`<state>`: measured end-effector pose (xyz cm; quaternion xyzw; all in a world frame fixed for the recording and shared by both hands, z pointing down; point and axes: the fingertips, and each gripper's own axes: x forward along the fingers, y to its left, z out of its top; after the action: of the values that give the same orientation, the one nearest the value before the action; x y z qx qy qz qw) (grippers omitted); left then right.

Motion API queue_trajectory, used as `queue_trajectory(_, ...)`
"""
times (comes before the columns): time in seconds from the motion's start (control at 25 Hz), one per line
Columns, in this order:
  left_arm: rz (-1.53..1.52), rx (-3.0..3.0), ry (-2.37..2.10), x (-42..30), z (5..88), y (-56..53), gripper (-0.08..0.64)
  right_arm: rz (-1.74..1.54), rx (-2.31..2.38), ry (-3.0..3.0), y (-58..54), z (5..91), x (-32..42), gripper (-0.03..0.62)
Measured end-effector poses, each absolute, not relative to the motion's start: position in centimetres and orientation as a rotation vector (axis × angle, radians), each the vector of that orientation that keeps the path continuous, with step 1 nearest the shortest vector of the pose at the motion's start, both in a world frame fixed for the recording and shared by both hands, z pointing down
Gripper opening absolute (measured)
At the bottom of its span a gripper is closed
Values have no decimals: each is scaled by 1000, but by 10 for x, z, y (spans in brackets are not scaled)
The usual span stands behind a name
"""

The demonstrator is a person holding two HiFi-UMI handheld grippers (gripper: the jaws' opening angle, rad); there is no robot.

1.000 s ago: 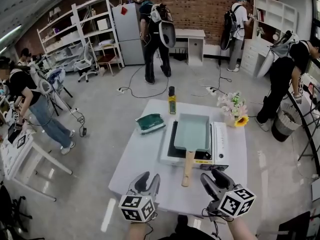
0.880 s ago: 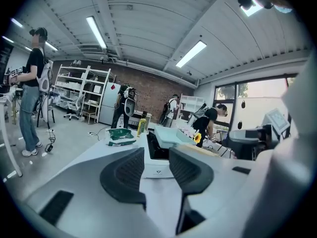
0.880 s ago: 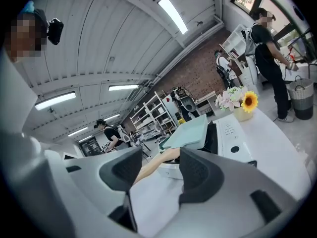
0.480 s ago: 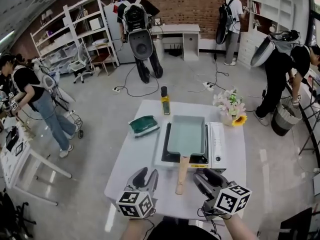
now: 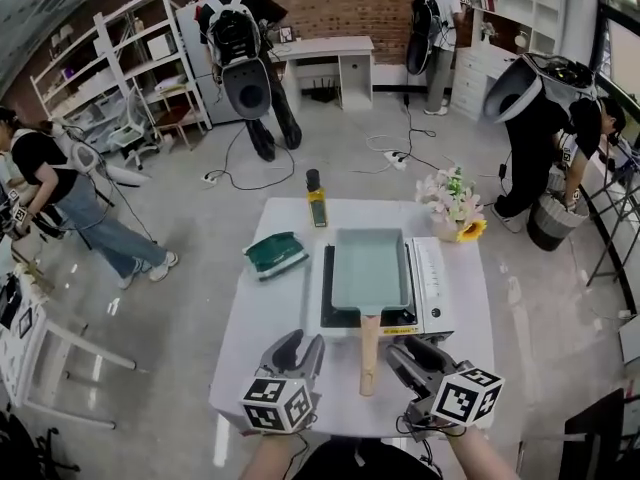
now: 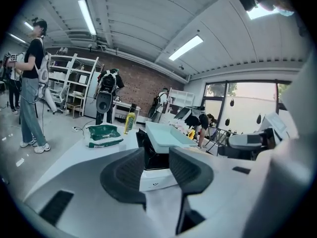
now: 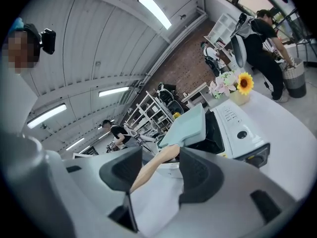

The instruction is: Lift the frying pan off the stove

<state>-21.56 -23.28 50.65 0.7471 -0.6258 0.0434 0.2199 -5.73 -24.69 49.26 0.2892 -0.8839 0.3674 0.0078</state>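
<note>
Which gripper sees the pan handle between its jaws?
The right gripper: the wooden handle shows through its open jaws. The left gripper frames only the stove.

Overhead head view, low gripper views, stove (image 5: 436, 284) in all three.

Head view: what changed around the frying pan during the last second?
The left gripper and right gripper moved forward and now flank the wooden handle, the right one nearer. Neither took hold of anything; both jaws stand open. The frying pan stayed on the stove.
</note>
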Motion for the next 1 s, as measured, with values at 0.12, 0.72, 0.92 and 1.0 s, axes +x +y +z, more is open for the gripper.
queue_trajectory(0.12, 141, 2101, -1691, -213, 509, -239, 132, 1181, 933, -2747, -246, 497, -58, 222)
queue_trajectory(0.72, -95, 2032, -1193, -168, 517, -265, 173, 1251, 1047, -2708, -240, 505, -52, 222)
queue_trajectory(0.92, -187, 1956, -1027, -152, 520, -272, 188, 1270, 1106, -2694, -239, 507, -44, 222)
queue_trajectory(1.0, -223, 1924, -976, -147, 519, -276, 199, 1273, 1122, -2690, -239, 507, -41, 222)
